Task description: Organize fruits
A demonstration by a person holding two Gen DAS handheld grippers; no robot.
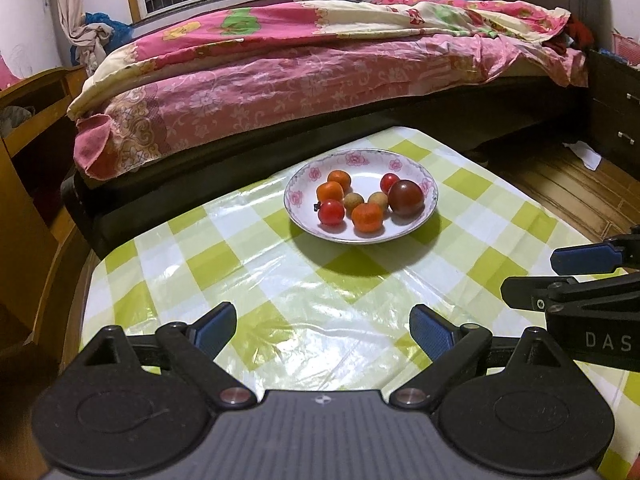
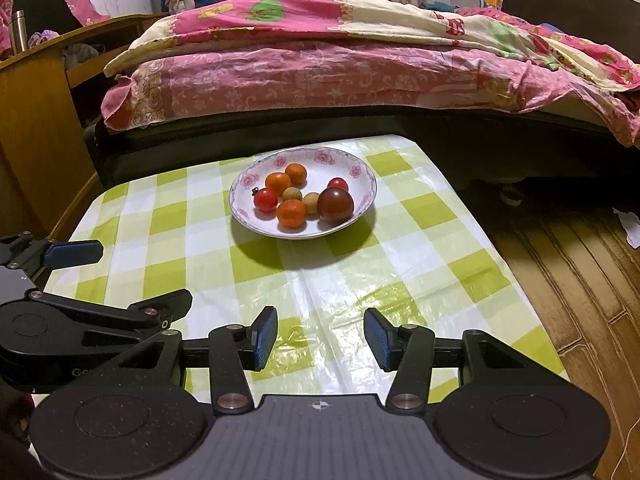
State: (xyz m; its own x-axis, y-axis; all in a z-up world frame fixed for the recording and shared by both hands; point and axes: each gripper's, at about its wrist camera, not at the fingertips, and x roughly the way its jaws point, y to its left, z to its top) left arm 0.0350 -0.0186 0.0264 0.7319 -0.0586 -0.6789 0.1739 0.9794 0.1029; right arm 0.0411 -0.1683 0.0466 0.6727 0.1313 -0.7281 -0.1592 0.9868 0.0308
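Now you hold both grippers, left gripper [image 1: 322, 330] and right gripper [image 2: 320, 336], jaws wide and empty, back from the plate [image 1: 416, 224] because every fruit sits inside.

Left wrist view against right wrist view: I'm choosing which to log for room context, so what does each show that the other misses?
Only the left wrist view shows the dark drawer unit and red clothing at the bed's head. Only the right wrist view shows a steel flask on the wooden desk. Both share the floral plate of fruit on the checked tablecloth, the pink-quilted bed, the open left gripper and open right gripper.
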